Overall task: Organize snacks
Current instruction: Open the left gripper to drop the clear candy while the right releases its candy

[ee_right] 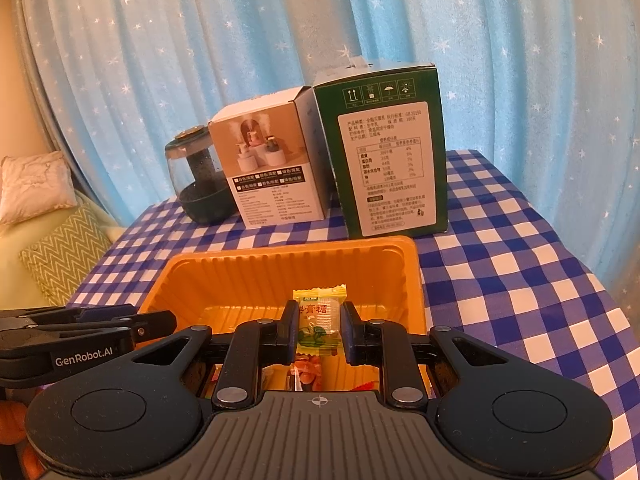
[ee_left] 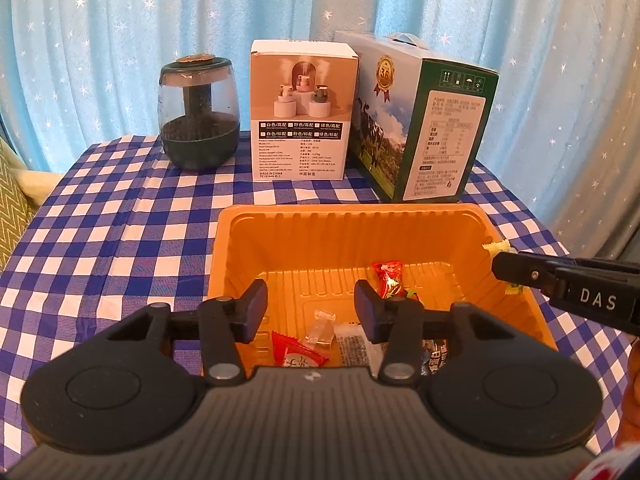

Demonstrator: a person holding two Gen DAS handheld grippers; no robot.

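Note:
An orange plastic tray [ee_left: 352,236] sits on the checked tablecloth and holds several wrapped snacks. In the left wrist view my left gripper [ee_left: 311,304] hangs open over the tray's near part, nothing between its fingers. Below it lie a clear-wrapped candy [ee_left: 322,326], a red packet [ee_left: 298,354] and a red candy [ee_left: 390,276]. My right gripper [ee_right: 316,326] is shut on a yellow candy [ee_right: 320,312] with green print, held above the tray [ee_right: 288,268]. From the left wrist view it enters at right as a black gripper [ee_left: 504,268] with the yellow candy's wrapper end [ee_left: 496,247] showing.
At the table's back stand a dark glass humidifier [ee_left: 199,114], a white product box [ee_left: 300,110] and a green-and-blue milk carton box [ee_left: 420,120]. A blue star-print curtain hangs behind. A cushion with zigzag pattern [ee_right: 64,248] lies left of the table.

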